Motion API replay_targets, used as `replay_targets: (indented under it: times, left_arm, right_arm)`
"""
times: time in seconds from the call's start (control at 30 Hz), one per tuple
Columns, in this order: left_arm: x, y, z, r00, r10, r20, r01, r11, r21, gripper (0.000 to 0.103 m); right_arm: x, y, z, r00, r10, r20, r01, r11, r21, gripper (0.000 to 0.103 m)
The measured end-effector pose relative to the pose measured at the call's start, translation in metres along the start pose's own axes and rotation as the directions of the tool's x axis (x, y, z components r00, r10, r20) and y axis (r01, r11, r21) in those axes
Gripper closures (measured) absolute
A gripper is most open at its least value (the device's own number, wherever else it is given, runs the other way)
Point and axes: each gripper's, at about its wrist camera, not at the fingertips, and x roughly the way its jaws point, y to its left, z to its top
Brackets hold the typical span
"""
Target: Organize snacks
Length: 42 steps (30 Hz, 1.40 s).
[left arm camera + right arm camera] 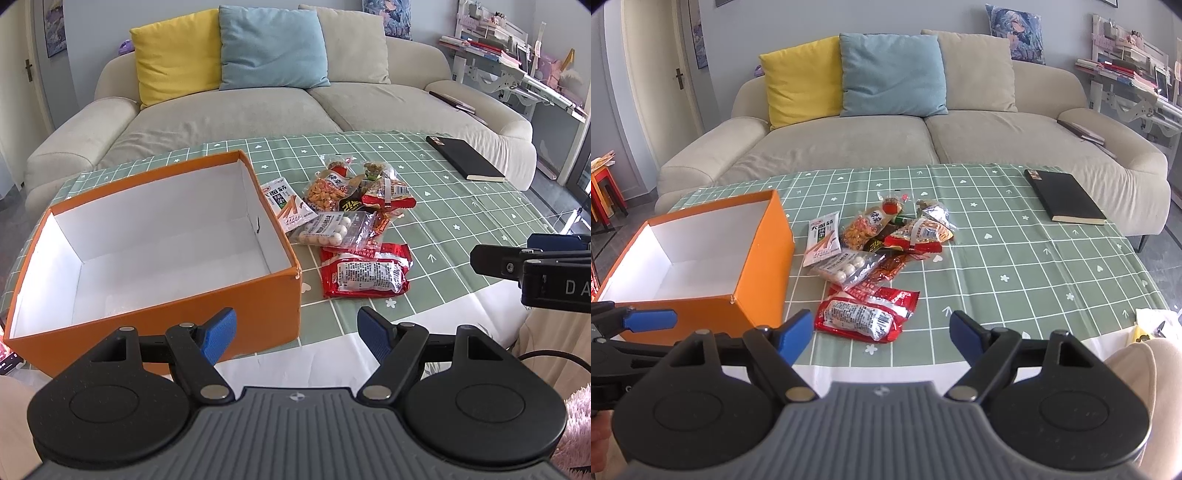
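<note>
Both grippers — left gripper [297, 332] and right gripper [881, 334] — hover with blue-padded fingers spread wide, holding nothing. The pile of plastic snack packets [879, 254] lies on the green checked tablecloth [1015, 266], just beside the empty orange cardboard box [155, 236].

left wrist: near table edge, tilted down | right wrist: same, rightward | shared: snack pile [354, 214], sofa [923, 140]

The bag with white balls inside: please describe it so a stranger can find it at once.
Start at the orange box on the green checked tablecloth. Beside it lies a pile of snacks. The bag with white balls is the clear one between the white striped packet and the big red packet.
</note>
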Motion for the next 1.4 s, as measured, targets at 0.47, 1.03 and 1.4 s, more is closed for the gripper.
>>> replay_targets:
  times: [0.47,1.03,1.4]
  left_arm:
    - [0.0009,-0.0001,0.0005,1.0,0.003,-0.014,-0.003,1.0,-0.002,0.016]
    - [0.0009,-0.0001,0.0006,1.0,0.003,-0.014,-0.003,1.0,-0.002,0.016]
    - [0.0006,0.0001,0.001,1.0,0.003,-0.017,-0.003,1.0,0.0,0.016]
  right_arm:
    - [0.0005,0.0004,-0.0017,1.0,0.0,-0.001,0.0,1.0,0.0,0.024]
    - [0.0046,0.0014,-0.004,1.0,0.0,-0.013,0.0,1.0,0.0,0.024]
    - [0.0043,0.0009,-0.0004,0.999,0.002,-0.035,-0.002,1.0,0.005,0.024]
